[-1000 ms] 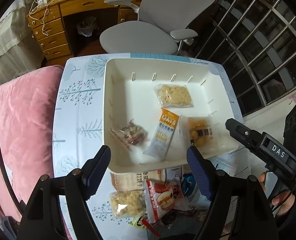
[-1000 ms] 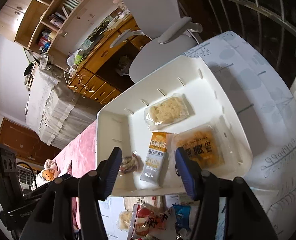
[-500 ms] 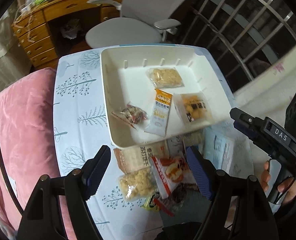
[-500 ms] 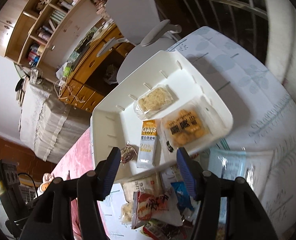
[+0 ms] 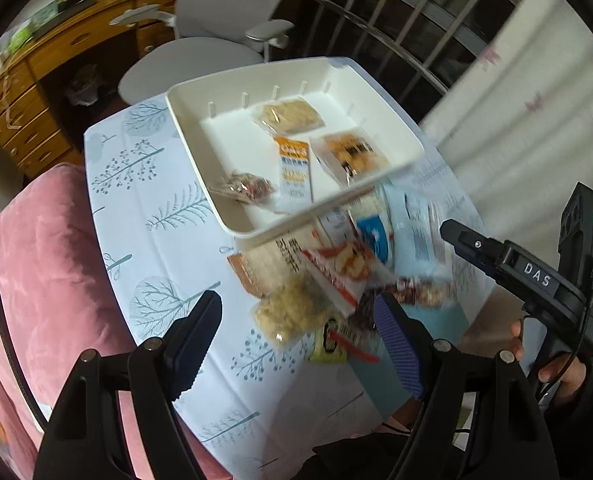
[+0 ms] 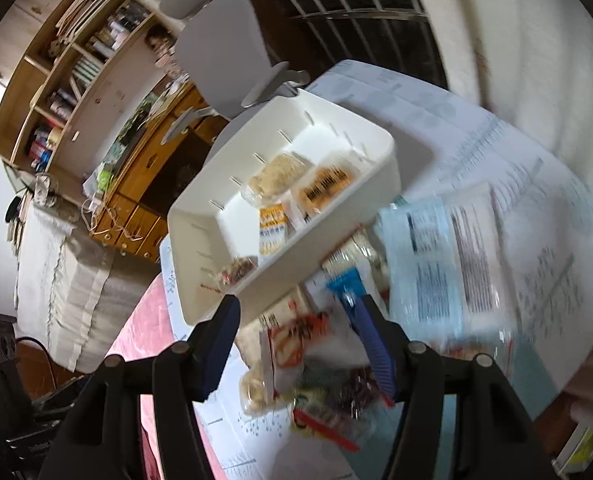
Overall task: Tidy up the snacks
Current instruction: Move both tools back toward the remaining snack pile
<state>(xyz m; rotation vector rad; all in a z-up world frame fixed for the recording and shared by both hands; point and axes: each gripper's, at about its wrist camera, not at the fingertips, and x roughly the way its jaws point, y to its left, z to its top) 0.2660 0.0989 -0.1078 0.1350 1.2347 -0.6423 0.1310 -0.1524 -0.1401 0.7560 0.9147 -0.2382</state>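
We see a table under a pale blue tree-printed cloth (image 5: 164,216), and on its far half a white rectangular plastic tray (image 5: 200,148) that already holds four packets: a beige crumbly one at the far wall, an orange-and-white bar (image 5: 294,170) lying lengthwise near to far, an orange square packet right of it, and a small clear dark-speckled one at the left.

Against the tray's near wall lies the loose heap of unsorted snack packets (image 5: 336,272), with a pale blue printed bag (image 6: 428,264) at its right end. The heap's long axis runs left to right along that wall.

We judge the next pick comes from this heap. It lies just ahead of and below both tools. Our left gripper (image 5: 296,332) frames the clear bag of beige crumbs (image 5: 292,312) between its fingers, open and touching nothing. Our right gripper (image 6: 296,336) hangs over the red-and-white packet (image 6: 292,344), jaws likewise apart and empty.
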